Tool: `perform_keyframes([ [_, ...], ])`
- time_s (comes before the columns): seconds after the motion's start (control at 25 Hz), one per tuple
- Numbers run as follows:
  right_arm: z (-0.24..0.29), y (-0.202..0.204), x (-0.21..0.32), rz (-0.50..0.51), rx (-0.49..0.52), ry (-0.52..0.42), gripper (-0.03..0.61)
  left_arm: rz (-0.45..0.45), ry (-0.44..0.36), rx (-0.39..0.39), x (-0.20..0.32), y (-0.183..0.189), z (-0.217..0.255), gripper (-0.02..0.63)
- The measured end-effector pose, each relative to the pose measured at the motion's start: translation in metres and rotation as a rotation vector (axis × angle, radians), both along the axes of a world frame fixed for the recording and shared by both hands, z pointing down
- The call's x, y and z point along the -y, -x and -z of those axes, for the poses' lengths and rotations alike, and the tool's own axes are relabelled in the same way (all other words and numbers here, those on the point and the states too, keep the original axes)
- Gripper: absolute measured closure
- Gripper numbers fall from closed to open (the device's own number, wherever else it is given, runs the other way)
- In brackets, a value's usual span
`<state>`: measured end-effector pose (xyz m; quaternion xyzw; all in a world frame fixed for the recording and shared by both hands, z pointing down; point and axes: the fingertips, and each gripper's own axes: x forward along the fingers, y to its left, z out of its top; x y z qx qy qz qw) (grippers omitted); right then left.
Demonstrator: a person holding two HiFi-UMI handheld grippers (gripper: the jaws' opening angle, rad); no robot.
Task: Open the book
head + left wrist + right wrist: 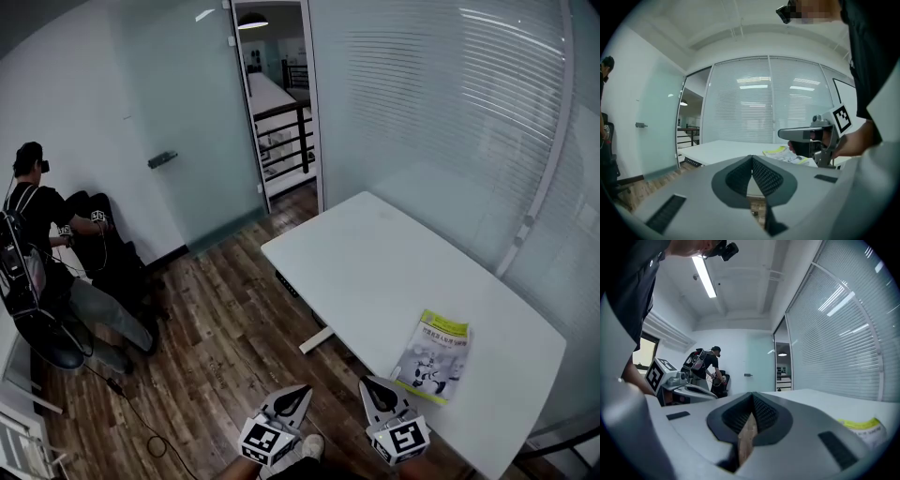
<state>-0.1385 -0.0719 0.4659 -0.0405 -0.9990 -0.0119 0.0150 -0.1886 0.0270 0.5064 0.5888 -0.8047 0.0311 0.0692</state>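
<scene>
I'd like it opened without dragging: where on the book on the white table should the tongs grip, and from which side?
On the book, grip the front cover alone at the long edge opposite the spine, probably the right edge in the head view. It lies flat and closed on the table, so come in low from that side, one jaw under the cover.

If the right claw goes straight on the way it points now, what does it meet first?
Probably nothing close: the right claw points over the white table, the book lying right of its line. Height is unclear.
</scene>
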Motion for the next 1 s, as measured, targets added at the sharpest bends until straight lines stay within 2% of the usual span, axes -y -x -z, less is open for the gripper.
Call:
perform_keyframes([
  [0.28, -0.007, 0.052, 0.010, -0.064, -0.020, 0.028, 0.574, -0.031, -0.021, 0.005, 0.014, 0.057, 0.014, 0.600],
  [0.52, -0.015, 0.065, 0.031, -0.157, -0.046, 0.029, 0.574, -0.118, -0.021, -0.009, 0.045, 0.084, 0.008, 0.600],
  [0.8, -0.028, 0.037, 0.064, -0.294, -0.107, 0.056, 0.574, -0.278, -0.010, -0.045, 0.093, 0.066, -0.007, 0.600],
  [1.0, -0.036, 0.007, 0.101, -0.409, -0.106, 0.113, 0.572, -0.383, 0.024, -0.013, 0.135, 0.044, -0.017, 0.600],
])
